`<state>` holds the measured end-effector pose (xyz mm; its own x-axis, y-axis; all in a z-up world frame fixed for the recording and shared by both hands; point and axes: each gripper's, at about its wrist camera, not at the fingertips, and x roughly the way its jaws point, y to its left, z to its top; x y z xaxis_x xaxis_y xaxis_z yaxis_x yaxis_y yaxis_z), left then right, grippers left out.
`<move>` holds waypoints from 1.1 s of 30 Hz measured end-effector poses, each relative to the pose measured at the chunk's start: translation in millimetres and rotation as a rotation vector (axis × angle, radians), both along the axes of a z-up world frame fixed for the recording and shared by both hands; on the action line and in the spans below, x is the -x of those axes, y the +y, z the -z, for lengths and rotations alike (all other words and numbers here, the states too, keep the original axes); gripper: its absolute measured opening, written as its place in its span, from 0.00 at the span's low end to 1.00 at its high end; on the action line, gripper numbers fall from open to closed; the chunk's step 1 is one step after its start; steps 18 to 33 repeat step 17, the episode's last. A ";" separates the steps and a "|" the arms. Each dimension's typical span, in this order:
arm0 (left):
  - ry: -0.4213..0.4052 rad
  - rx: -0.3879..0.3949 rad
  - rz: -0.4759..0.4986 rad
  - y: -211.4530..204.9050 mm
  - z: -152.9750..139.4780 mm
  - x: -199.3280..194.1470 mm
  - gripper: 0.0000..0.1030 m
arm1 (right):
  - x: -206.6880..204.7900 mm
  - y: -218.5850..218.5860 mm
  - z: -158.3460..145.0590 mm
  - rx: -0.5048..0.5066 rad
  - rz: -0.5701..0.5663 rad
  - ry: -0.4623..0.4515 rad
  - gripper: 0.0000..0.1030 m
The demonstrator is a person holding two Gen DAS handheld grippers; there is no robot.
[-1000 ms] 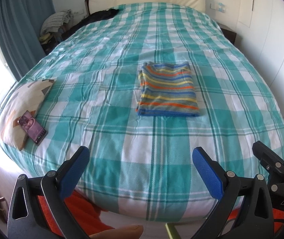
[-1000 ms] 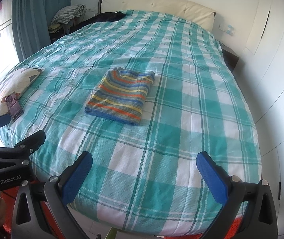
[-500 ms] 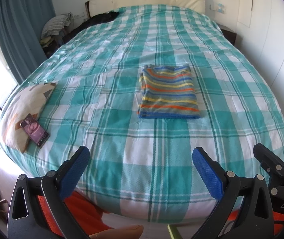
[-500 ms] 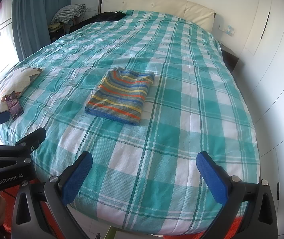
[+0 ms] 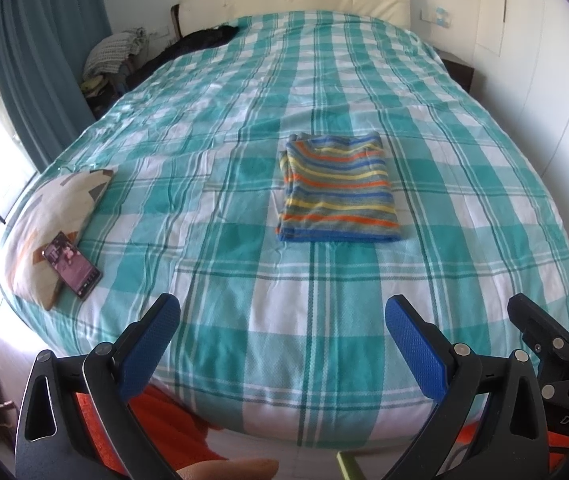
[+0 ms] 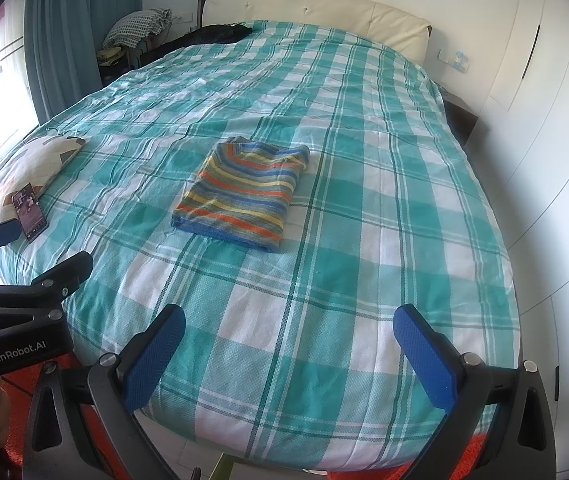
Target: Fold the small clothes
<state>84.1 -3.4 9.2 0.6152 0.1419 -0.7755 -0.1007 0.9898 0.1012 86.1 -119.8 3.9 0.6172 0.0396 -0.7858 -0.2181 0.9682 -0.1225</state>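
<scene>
A small striped garment [image 5: 338, 188] lies folded into a neat, flat rectangle near the middle of the bed [image 5: 244, 320], resting on the teal and white checked cover. Its stripes run crosswise in blue, orange, yellow and grey-green, and a solid blue hem edges the side nearest the cameras. At the far end the folded layers show as a slightly rounded, thicker edge. In the right wrist view the same garment [image 6: 244, 194] sits at a slant, with its corners squared.

Both tools are held back at the foot of the bed, well apart from the garment. The left tool [image 5: 282, 344] has its blue pads spread wide with nothing between them; the right tool [image 6: 290, 354] is likewise wide open and empty.

A patterned pillow [image 5: 50, 208] lies at the bed's left edge with a phone [image 5: 72, 266] on it.
</scene>
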 end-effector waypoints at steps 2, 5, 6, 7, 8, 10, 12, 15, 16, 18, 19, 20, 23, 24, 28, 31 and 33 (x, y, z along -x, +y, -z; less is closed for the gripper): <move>-0.001 -0.005 0.006 -2.0 -0.2 0.0 1.00 | 0.2 1.0 0.0 0.002 0.001 0.000 1.00; -0.010 0.006 0.021 -3.1 -1.0 2.3 1.00 | 0.3 0.9 0.0 0.002 0.000 0.000 1.00; -0.016 0.006 0.021 -3.9 -1.7 3.4 1.00 | 0.4 0.7 0.0 0.001 0.001 -0.001 1.00; -0.020 0.004 0.019 -4.8 -2.5 3.8 1.00 | 0.4 0.8 -0.1 0.000 0.002 -0.001 1.00; -0.024 0.002 0.019 -5.6 -2.9 4.3 1.00 | 0.3 0.8 0.0 -0.001 0.003 -0.002 1.00; -0.027 -0.005 0.011 -6.2 -3.5 4.1 1.00 | 0.2 -0.8 -0.2 -0.004 0.006 -0.002 1.00; -0.030 -0.013 0.000 -6.1 -3.2 4.2 1.00 | -0.5 -3.2 0.1 -0.009 0.010 0.002 1.00; -0.030 -0.014 -0.004 -4.5 -2.9 4.3 1.00 | 0.2 -5.5 0.2 -0.009 0.012 0.005 1.00; -0.031 -0.016 -0.004 -4.8 -2.7 4.4 1.00 | 0.3 -5.9 -0.2 -0.008 0.011 0.004 1.00; -0.031 -0.020 -0.001 -5.3 -2.7 4.7 1.00 | 1.0 -5.2 0.1 -0.008 0.012 0.004 1.00; -0.031 -0.020 -0.001 -5.3 -2.7 4.7 1.00 | 1.0 -5.2 0.1 -0.008 0.012 0.004 1.00; -0.031 -0.020 -0.001 -5.3 -2.7 4.7 1.00 | 1.0 -5.2 0.1 -0.008 0.012 0.004 1.00; -0.031 -0.020 -0.001 -5.3 -2.7 4.7 1.00 | 1.0 -5.2 0.1 -0.008 0.012 0.004 1.00; -0.031 -0.020 -0.001 -5.3 -2.7 4.7 1.00 | 1.0 -5.2 0.1 -0.008 0.012 0.004 1.00; -0.031 -0.020 -0.001 -5.3 -2.7 4.7 1.00 | 1.0 -5.2 0.1 -0.008 0.012 0.004 1.00; -0.031 -0.020 -0.001 -5.3 -2.7 4.7 1.00 | 1.0 -5.2 0.1 -0.008 0.012 0.004 1.00; -0.031 -0.020 -0.001 -5.3 -2.7 4.7 1.00 | 1.0 -5.2 0.1 -0.008 0.012 0.004 1.00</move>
